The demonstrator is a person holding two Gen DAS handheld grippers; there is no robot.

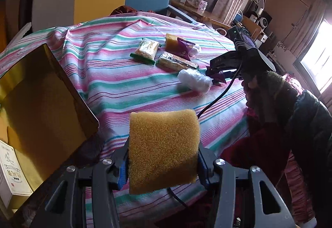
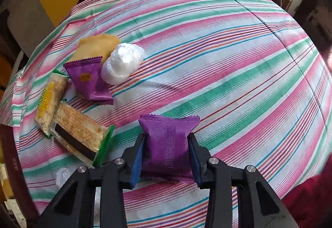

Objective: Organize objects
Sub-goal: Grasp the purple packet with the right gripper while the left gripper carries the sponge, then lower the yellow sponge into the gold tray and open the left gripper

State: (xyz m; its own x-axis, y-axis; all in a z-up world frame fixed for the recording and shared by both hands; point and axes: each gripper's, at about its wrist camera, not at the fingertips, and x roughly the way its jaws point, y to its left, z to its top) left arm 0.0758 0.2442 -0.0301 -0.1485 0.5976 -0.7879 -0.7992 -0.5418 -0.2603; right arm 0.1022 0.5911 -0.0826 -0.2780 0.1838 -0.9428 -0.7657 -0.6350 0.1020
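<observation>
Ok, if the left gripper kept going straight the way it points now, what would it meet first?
Probably the striped tablecloth. The left gripper is shut on a yellow sponge and aims down at bare cloth short of the snack packets. The open gold box lies off to its left. Depth is unclear.

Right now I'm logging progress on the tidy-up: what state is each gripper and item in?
Left gripper: shut on the sponge, held above the cloth.
Right gripper: shut on a purple packet.
Box: open, nothing visible inside.
Second purple packet: sealed, lying on the cloth.
Cracker packs: sealed, lying side by side.
White plastic wad: crumpled, loose.
</observation>
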